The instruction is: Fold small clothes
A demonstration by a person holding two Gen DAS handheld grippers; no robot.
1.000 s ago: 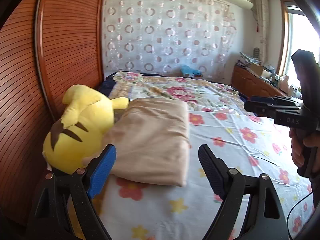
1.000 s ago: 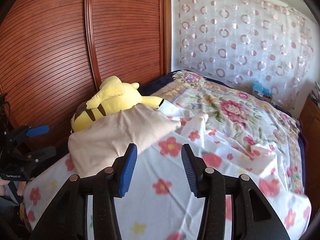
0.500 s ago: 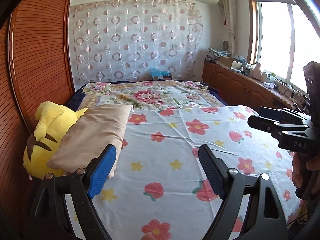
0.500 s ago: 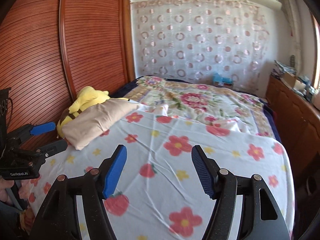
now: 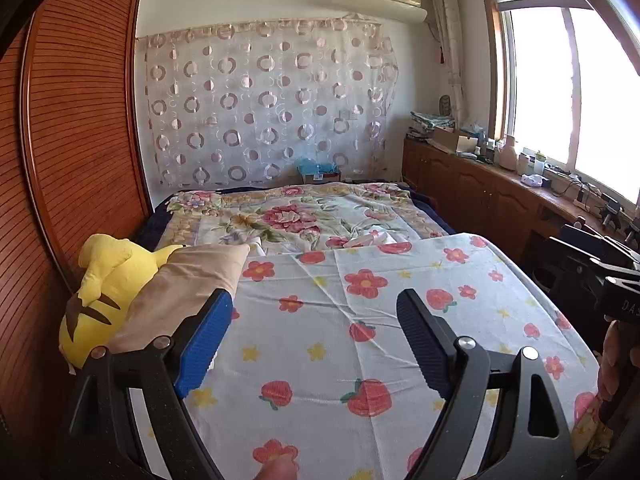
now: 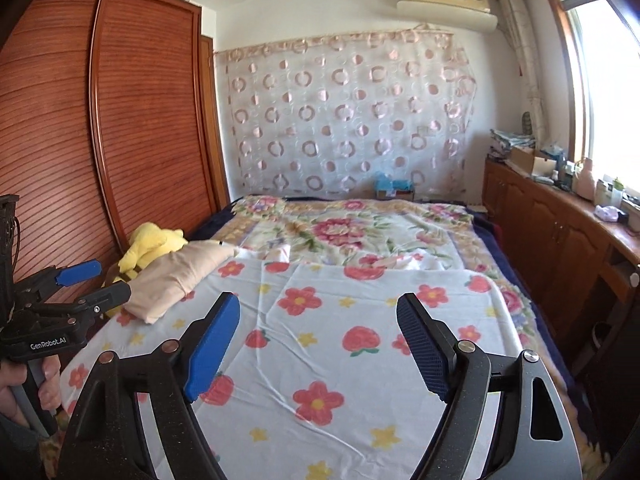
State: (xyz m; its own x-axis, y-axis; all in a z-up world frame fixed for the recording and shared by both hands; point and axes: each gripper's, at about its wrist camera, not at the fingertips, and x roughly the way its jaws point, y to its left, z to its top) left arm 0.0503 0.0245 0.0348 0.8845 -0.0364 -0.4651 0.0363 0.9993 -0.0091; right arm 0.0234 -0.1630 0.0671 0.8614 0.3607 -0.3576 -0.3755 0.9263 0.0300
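Note:
A folded beige cloth (image 5: 188, 284) lies at the left side of the bed, leaning on a yellow plush toy (image 5: 108, 292); it also shows in the right wrist view (image 6: 180, 276). My left gripper (image 5: 314, 320) is open and empty, held above the flowered sheet (image 5: 360, 320), to the right of the cloth. My right gripper (image 6: 318, 320) is open and empty above the sheet (image 6: 340, 352). The left gripper also shows at the left edge of the right wrist view (image 6: 84, 284).
A wooden wardrobe (image 6: 100, 120) stands along the left of the bed. A wooden cabinet (image 5: 480, 196) with clutter runs under the window at the right. A floral quilt (image 5: 304, 216) covers the far bed. A patterned curtain (image 6: 344, 120) hangs behind.
Both grippers have pulled back and away from the beige cloth, so more of the bed and room shows. The right gripper's jaws have opened wider. The cloth stays by the plush toy.

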